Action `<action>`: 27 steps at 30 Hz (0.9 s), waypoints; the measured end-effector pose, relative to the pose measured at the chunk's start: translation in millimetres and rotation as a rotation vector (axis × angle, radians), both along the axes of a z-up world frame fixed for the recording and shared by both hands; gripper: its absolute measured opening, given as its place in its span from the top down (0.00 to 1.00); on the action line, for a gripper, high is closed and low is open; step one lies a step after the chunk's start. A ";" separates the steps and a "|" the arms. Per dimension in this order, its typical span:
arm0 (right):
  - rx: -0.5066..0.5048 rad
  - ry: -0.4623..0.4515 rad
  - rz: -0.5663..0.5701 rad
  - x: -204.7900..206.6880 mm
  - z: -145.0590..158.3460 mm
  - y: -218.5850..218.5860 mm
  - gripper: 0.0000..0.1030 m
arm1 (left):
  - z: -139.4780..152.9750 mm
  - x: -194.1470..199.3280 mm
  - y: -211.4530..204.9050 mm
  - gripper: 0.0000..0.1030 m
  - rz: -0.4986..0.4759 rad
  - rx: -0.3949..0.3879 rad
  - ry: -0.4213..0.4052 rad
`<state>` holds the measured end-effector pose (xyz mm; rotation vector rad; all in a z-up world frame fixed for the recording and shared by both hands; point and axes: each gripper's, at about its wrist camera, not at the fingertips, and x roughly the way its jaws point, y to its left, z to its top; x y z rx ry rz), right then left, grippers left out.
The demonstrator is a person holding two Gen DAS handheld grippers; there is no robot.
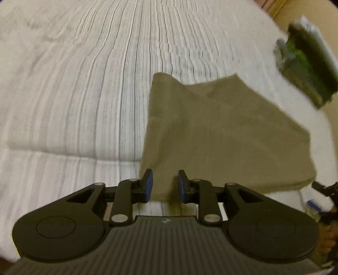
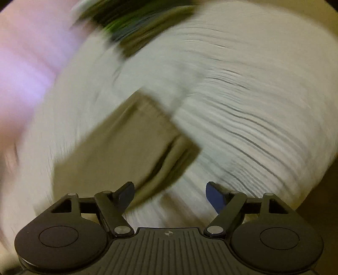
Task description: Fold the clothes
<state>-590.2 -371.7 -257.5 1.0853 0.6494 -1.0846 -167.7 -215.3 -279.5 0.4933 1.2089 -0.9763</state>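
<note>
A folded olive-brown garment (image 1: 221,135) lies flat on the white striped bedspread (image 1: 74,95). My left gripper (image 1: 165,185) hovers at its near edge, fingers apart with nothing between the blue pads (image 1: 149,184). In the right wrist view, which is heavily blurred, the same garment (image 2: 118,148) shows its layered folded edge toward the camera. My right gripper (image 2: 170,194) is wide open just in front of that edge, holding nothing. The other gripper (image 1: 325,190) peeks in at the right edge of the left wrist view.
A stack of folded clothes in dark green and grey (image 1: 306,63) sits at the far right of the bed, also seen as a blurred stack (image 2: 135,23). The bedspread (image 2: 253,105) stretches wide to the left. A beige wall (image 1: 295,10) lies beyond the bed.
</note>
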 end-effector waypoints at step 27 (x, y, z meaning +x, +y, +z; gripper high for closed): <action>0.072 0.102 0.118 14.1 13.2 0.6 0.23 | 13.5 -60.7 -12.2 0.56 -0.118 0.189 -0.139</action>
